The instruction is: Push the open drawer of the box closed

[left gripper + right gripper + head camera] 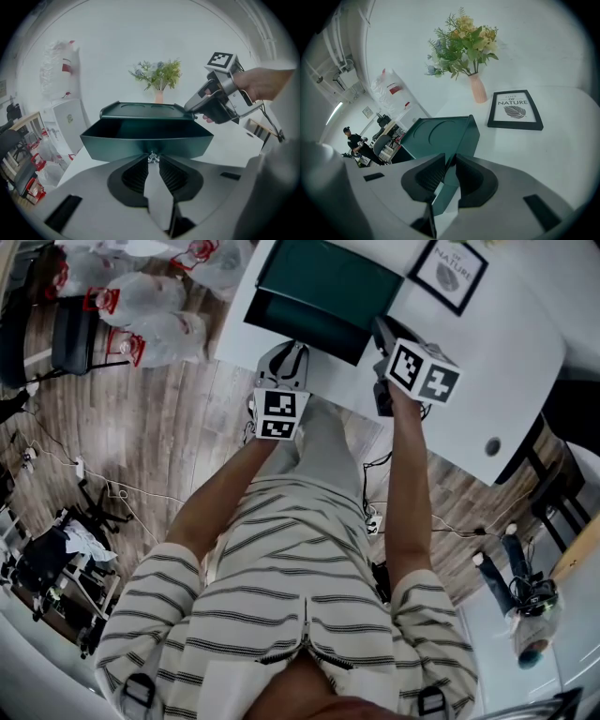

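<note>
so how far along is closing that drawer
Done: nothing yet. The drawer stands wide open from the green box. In hand: the left gripper is shut on the knob of the drawer front, and the right gripper clamps the box's top edge. Left: the whole push in.

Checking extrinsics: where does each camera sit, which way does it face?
Head view: on the person's head, steeply down at the table; shirt, arms, left hand-held gripper, right hand-held gripper show.
Left gripper view: on that gripper, facing the open drawer, own jaws around its knob.
Right gripper view: on that gripper, along the box towards vase and frame, jaws on its edge.
Shared: all show the box.
</note>
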The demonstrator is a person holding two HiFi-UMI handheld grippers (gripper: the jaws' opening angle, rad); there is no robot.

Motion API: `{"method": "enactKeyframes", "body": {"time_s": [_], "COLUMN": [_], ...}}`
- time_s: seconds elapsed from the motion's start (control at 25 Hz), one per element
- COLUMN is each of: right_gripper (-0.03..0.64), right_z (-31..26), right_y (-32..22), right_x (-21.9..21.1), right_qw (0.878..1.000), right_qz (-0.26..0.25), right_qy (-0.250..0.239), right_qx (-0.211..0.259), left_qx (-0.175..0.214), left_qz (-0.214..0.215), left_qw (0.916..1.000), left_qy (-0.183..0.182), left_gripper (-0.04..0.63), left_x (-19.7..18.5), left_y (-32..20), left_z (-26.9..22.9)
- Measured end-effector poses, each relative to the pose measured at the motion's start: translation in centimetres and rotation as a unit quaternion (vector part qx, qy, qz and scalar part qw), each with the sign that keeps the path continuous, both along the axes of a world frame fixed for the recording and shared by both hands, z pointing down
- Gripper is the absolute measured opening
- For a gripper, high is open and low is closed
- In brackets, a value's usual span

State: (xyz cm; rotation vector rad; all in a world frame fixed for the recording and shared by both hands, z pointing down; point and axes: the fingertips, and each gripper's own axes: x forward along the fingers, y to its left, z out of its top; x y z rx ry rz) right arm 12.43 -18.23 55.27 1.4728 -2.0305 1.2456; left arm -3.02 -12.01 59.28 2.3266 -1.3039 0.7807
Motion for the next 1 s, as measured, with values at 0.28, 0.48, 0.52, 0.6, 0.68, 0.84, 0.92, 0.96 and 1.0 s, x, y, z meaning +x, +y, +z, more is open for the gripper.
{"method": "enactKeyframes", "body": {"time_s": [0.28, 0.48, 0.52, 0.6, 0.68, 0.84, 0.92, 0.96, 1.0], "right_gripper": [0.084, 0.084, 0.084, 0.084, 0.084, 0.085, 0.086, 0.086, 0.086], "right_z": [-0.1, -0.1, -0.1, -0.1, -0.2, -0.1, -0.1, -0.1, -0.1], "right_y": [0.0, 0.1, 0.1, 0.1, 0.2, 0.1, 0.1, 0.1, 0.1], "right_x": [-0.1, 0.1, 0.1, 0.3, 0.4, 0.2, 0.2, 0.2, 0.2], "right_qw": [1.0, 1.0, 1.0, 1.0, 1.0, 1.0, 1.0, 1.0, 1.0], "right_qz": [-0.001, 0.0, 0.0, 0.0, -0.001, 0.0, -0.001, -0.001, -0.001], "right_qy": [-0.001, -0.004, -0.004, -0.006, -0.007, -0.008, -0.008, -0.008, -0.009], "right_qx": [0.0, -0.001, -0.001, -0.001, -0.001, -0.001, -0.002, -0.002, -0.002], "left_qx": [-0.001, -0.001, 0.0, 0.001, 0.002, 0.002, 0.002, 0.002, 0.003], "left_qz": [0.002, 0.001, 0.002, 0.003, 0.003, 0.004, 0.003, 0.003, 0.002], "left_qw": [1.0, 1.0, 1.0, 1.0, 1.0, 1.0, 1.0, 1.0, 1.0], "left_qy": [0.001, 0.002, 0.002, 0.001, 0.0, 0.002, 0.002, 0.003, 0.003], "left_gripper": [0.072, 0.072, 0.072, 0.072, 0.072, 0.072, 0.072, 0.072, 0.072], "left_x": [0.3, 0.8, 0.9, 1.2, 1.5, 1.6, 1.7, 1.7, 1.8], "left_y": [-1.0, -1.7, -1.8, -2.2, -2.5, -3.1, -3.4, -3.5, -3.7], "left_z": [-0.1, -0.1, -0.1, -0.1, -0.2, 0.0, 0.0, -0.1, -0.1]}}
